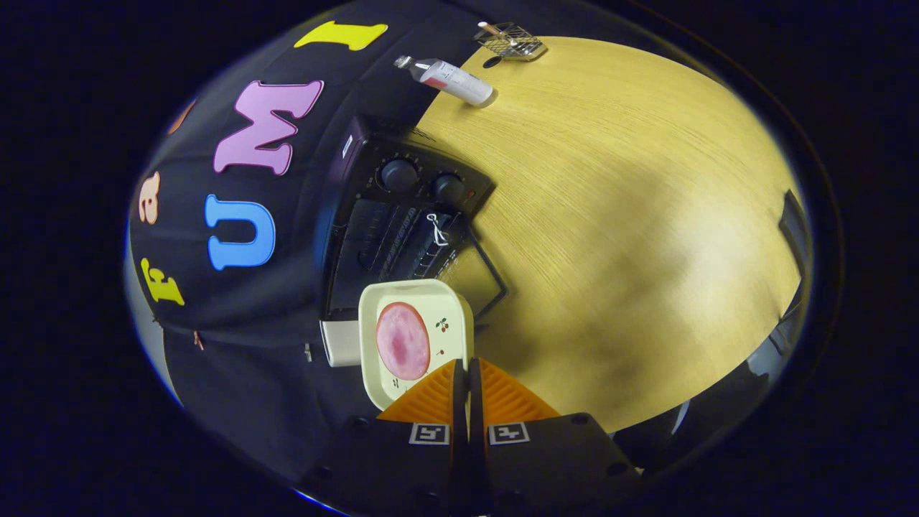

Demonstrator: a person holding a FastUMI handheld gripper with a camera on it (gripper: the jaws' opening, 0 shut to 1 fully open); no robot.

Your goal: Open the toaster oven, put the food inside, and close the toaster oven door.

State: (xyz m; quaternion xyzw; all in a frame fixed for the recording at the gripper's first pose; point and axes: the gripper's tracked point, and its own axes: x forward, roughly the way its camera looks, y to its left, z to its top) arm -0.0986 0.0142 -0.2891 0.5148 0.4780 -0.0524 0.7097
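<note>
So, standing next to this booth, what matters is where the toaster oven (pixel 402 215) sits relative to the gripper (pixel 467 377): straight ahead of the fingers and a bit to their left, with its door (pixel 470 276) already dropped open toward the gripper. The dark cavity with the rack bars is facing this way, so the opening step looks done to me.

Going left to right from the gripper's side: just ahead-left of the fingertips is the cream plate (pixel 413 337), squarish with rounded corners and little cherry prints, and a round pink slice of ham (pixel 402 341) lying flat on it. The plate's near edge runs in under the fingertips, and its far edge is up near the lower end of the oven's mouth. The fingers are pressed almost together with only a thin slit between them. I'd guess they're pinching the plate's rim, but I honestly can't tell if both pads are on it.

Off to the right it's just the wooden table (pixel 632 237). Way beyond the oven there's a plastic bottle (pixel 449 77) lying on its side and a small wire rack (pixel 511 41).

My read: the next move is a short push forward into the cavity, keeping the plate level.
</note>
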